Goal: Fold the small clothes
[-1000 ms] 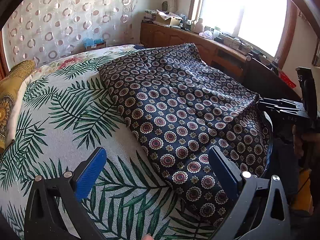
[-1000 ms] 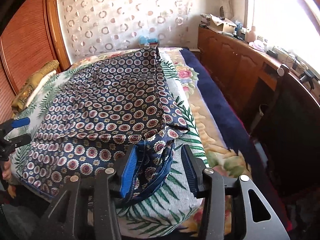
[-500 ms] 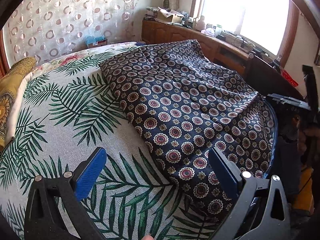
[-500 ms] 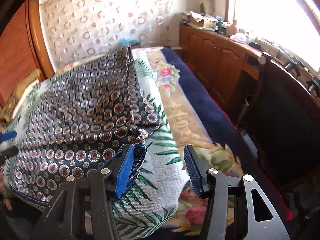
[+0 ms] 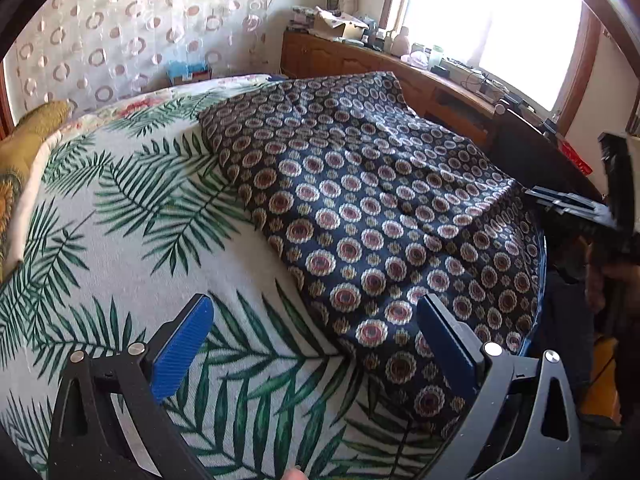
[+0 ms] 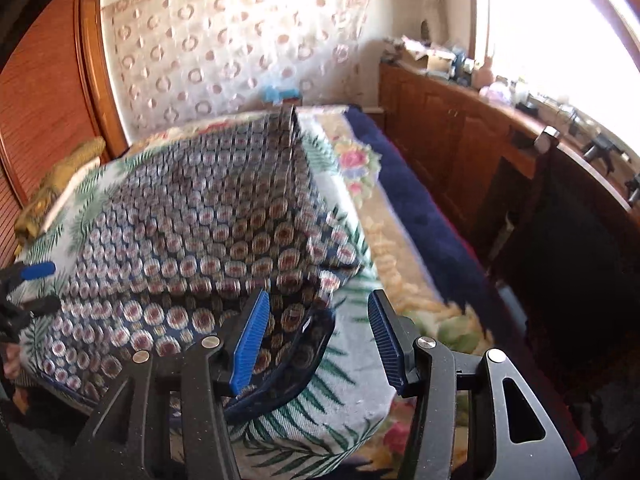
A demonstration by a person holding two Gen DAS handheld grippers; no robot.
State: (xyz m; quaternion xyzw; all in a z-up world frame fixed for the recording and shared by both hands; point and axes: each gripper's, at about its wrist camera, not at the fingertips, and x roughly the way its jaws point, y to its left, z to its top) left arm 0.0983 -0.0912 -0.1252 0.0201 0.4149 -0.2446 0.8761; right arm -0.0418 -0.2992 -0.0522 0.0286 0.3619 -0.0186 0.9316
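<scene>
Navy patterned cloth (image 5: 380, 216) lies spread on the bed (image 5: 132, 248), apparently one fold done. Your left gripper (image 5: 316, 344) and right gripper (image 6: 316, 332) stand apart, empty; folding remains.

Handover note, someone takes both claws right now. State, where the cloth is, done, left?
Left claw: open, empty, over the palm-leaf cover at the garment's near left edge.
Right claw: open, jaws have just been opening; the garment's hem lies between the pads, but they are not pressing on it.
Garment: dark medallion print, spread over the right half of the bed, near edge hanging over the bed's edge. Right view is blurred.
Done: garment laid out; whether a fold is already in it I cannot tell.
Left: take the near corners, fold, square up.
</scene>
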